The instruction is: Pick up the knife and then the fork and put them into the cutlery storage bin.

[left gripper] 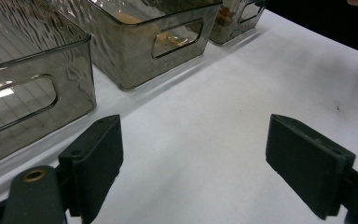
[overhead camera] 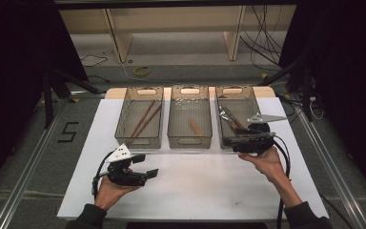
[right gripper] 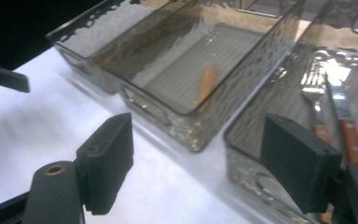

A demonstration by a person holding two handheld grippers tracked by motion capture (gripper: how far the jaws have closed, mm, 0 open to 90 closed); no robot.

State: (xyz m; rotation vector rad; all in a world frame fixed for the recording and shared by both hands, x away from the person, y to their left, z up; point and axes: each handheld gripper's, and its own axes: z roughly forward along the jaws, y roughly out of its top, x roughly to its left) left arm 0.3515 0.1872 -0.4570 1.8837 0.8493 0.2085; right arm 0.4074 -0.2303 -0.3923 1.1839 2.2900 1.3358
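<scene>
Three smoky clear bins stand in a row on a white sheet. The left bin holds brown chopsticks. A short wooden piece lies in the middle bin. A fork and a wooden-handled knife lie in the right bin. My right gripper hovers at that bin's near end, open, with nothing between its pads. My left gripper rests low over the sheet in front of the left bin, open and empty, as the left gripper view confirms.
The sheet's front half between the two hands is bare white. Beyond the bins lie a wooden table edge, shelf legs and loose cables on the floor. Dark curtains flank both sides. A metal rail runs along each side of the table.
</scene>
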